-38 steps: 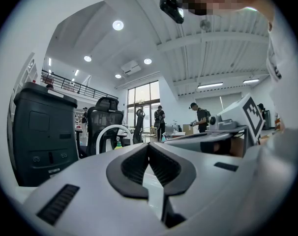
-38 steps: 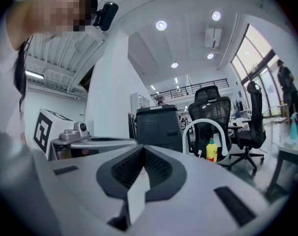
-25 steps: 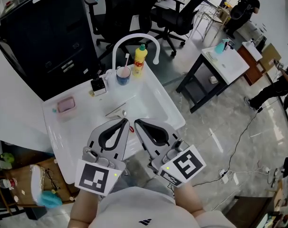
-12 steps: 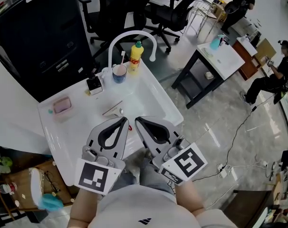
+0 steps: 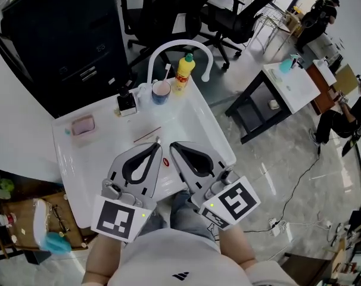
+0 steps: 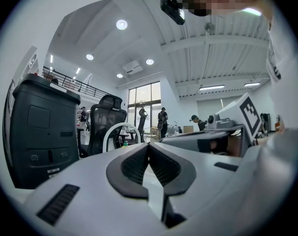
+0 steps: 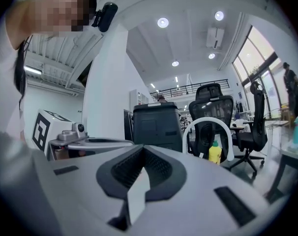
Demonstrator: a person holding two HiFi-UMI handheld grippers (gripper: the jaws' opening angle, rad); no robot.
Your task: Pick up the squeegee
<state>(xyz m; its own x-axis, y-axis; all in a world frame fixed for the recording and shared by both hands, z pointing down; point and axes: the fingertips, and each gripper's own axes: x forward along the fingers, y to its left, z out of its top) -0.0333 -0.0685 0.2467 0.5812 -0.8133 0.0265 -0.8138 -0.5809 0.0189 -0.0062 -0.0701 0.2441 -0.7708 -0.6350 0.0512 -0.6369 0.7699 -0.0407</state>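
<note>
Head view shows left gripper [image 5: 156, 144] and right gripper [image 5: 173, 144] closed, empty; one should spread wide before straddling the squeegee [image 5: 146, 135]

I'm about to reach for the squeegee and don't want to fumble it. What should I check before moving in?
1. Squeegee in sight: ok. It lies in the sink, just beyond the gripper tips.
2. Left gripper empty: ok. Nothing is between its jaws.
3. Right gripper empty: ok.
4. Jaws open for a grasp: not ok. Both pairs are together.
5. Way to the squeegee clear: ok. The cup and bottle stand at the far rim, apart from it.
6. Which end is the handle: cannot tell. It shows too thin in the head view.
</note>
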